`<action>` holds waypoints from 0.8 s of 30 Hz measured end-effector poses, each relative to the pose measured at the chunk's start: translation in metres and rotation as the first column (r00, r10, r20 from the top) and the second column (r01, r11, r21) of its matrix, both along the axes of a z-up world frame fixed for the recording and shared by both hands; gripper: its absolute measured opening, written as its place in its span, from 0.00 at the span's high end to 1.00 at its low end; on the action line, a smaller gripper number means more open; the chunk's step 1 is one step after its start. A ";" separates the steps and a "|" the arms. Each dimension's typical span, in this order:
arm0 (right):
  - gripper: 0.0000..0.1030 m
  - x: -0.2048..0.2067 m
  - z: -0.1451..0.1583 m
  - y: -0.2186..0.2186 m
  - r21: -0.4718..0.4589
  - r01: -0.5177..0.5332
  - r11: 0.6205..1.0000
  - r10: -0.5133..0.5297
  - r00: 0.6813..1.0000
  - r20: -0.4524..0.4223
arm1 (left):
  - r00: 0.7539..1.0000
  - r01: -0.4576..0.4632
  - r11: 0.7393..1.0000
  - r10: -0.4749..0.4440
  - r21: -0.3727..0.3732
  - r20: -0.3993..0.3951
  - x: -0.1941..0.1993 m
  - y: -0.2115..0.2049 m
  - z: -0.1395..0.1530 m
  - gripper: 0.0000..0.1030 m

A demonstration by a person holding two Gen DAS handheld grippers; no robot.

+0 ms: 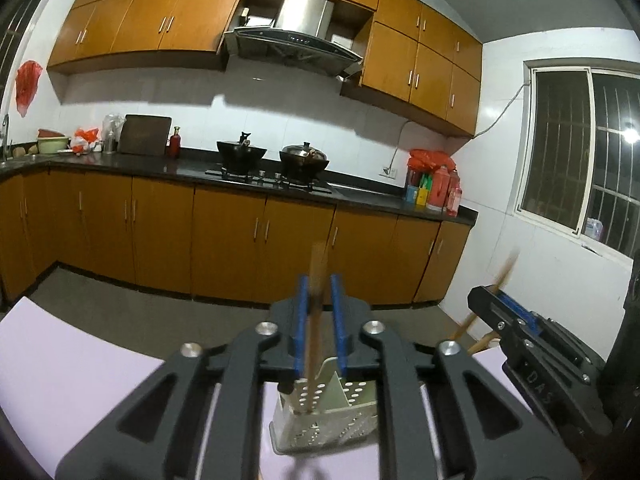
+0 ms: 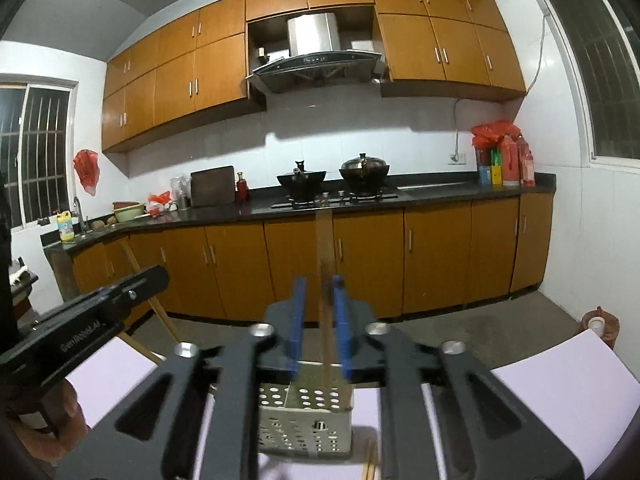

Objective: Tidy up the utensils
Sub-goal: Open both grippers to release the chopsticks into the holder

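Two dark woks (image 2: 302, 182) sit on the stove (image 2: 336, 199) beneath a steel range hood (image 2: 316, 58).

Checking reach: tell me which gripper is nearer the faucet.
Left. The left gripper is on the faucet's side; the right gripper is beside it, farther from the faucet.
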State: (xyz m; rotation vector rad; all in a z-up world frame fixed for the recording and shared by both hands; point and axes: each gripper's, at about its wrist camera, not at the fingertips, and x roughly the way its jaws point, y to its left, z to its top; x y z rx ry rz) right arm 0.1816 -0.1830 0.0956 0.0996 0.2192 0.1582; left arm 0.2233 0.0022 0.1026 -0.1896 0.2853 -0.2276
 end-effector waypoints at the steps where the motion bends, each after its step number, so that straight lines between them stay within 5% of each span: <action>1: 0.66 -0.002 0.002 -0.001 0.001 0.003 1.000 -0.003 1.000 0.006 | 1.000 -0.002 1.000 0.002 0.000 0.003 -0.002 0.001 0.000 0.79; 8: 0.64 -0.037 0.032 -0.016 0.012 0.037 0.999 -0.038 0.996 0.082 | 0.999 -0.016 1.000 0.017 -0.027 0.047 -0.036 0.020 0.019 0.71; 12: 0.60 -0.062 0.030 -0.038 0.027 0.096 0.995 -0.097 0.994 0.055 | 0.998 -0.045 0.999 0.046 -0.028 0.039 -0.068 0.037 0.020 0.67; 15: 0.60 -0.070 0.007 -0.056 0.017 0.143 0.990 -0.143 0.989 -0.035 | 0.996 -0.088 0.996 0.088 -0.007 -0.002 -0.089 0.052 0.004 0.64; 19: 0.61 -0.062 -0.056 -0.073 -0.001 0.139 0.990 -0.134 0.953 -0.270 | 0.980 -0.147 0.987 0.155 0.066 -0.123 -0.102 0.068 -0.044 0.64; 24: 0.81 -0.054 -0.151 -0.068 0.034 0.040 0.999 -0.014 0.832 -0.555 | 0.932 -0.107 0.990 0.132 0.091 -0.337 -0.101 0.079 -0.115 0.65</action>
